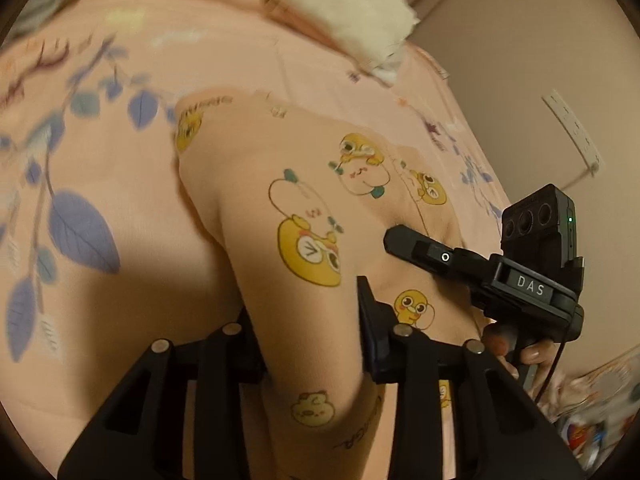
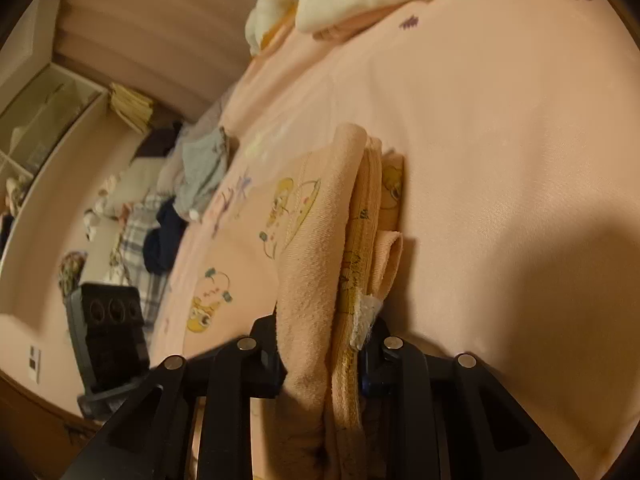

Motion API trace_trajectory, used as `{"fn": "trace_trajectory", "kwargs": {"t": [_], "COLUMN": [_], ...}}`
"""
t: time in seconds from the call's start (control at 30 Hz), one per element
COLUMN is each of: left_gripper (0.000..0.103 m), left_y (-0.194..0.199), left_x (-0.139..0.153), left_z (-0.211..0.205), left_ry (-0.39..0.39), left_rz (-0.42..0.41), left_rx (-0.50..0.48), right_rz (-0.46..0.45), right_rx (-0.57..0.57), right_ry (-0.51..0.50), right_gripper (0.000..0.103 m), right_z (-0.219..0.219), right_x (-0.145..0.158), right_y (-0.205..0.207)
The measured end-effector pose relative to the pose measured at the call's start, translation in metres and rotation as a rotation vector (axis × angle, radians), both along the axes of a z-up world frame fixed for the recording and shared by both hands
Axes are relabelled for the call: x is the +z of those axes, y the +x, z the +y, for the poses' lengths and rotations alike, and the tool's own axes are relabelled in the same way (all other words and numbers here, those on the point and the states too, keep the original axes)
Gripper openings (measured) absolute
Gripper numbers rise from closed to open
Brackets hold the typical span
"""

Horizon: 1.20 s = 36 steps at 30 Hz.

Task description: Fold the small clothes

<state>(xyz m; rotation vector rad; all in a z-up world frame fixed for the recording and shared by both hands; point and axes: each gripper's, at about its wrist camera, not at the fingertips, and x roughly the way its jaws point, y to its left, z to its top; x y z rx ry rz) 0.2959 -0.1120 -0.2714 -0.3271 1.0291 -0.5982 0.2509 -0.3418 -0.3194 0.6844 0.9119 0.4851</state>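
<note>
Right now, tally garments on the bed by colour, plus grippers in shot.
Peach duck-print garment: 1, clamped by both grippers
White folded garment: 1
Grey garment: 1
Navy garment: 1
Grippers: 2, left gripper and right gripper
Total: 4 garments, 2 grippers

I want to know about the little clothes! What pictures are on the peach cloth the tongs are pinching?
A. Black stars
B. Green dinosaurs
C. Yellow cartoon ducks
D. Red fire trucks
C: the peach garment, clamped by the left tongs and also by the right tongs, is printed with yellow cartoon ducks; no trucks, dinosaurs or stars show on it.
</note>
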Motion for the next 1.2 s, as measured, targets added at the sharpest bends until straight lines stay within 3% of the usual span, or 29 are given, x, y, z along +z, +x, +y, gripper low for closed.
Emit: {"fn": "trace_trajectory", "kwargs": {"t": [0.17, 0.3, 0.4, 0.57, 0.83, 1.2], "left_gripper": [0.032, 0.032, 0.032, 0.032, 0.032, 0.032], "left_y": [-0.020, -0.033, -0.046, -0.071, -0.098, -0.104], "left_x": [0.036, 0.069, 0.093, 0.119, 0.125, 0.116], "left_z": [0.006, 0.019, 0.035, 0.055, 0.100, 0.154], "left_ry": [-0.027, -0.075, -0.117, -0.090, -0.062, -0.066], "left_rz": [-0.108, -0.159, -0.200, -0.288, -0.330, -0.303], "left_rx": [-0.024, -0.045, -0.037, -0.010, 0.054, 0.128], "right_rz": [-0.100, -0.203, -0.241, -0.314, -0.337, -0.323], "right_rx": [-0.003, 0.031, 0.039, 0.076, 0.127, 0.204], "right_ry": [-0.012, -0.112, -0.116, -0.130, -0.139, -0.177], "right_gripper": [0.027, 0.026, 0.026, 0.026, 0.026, 0.026], "right_z": [0.004, 0.018, 0.027, 0.053, 0.093, 0.152], "right_x": [0.031, 0.084, 0.113, 0.142, 0.152, 0.151], "right_y": [-0.018, -0.036, -0.044, -0.053, -0.050, -0.041]}}
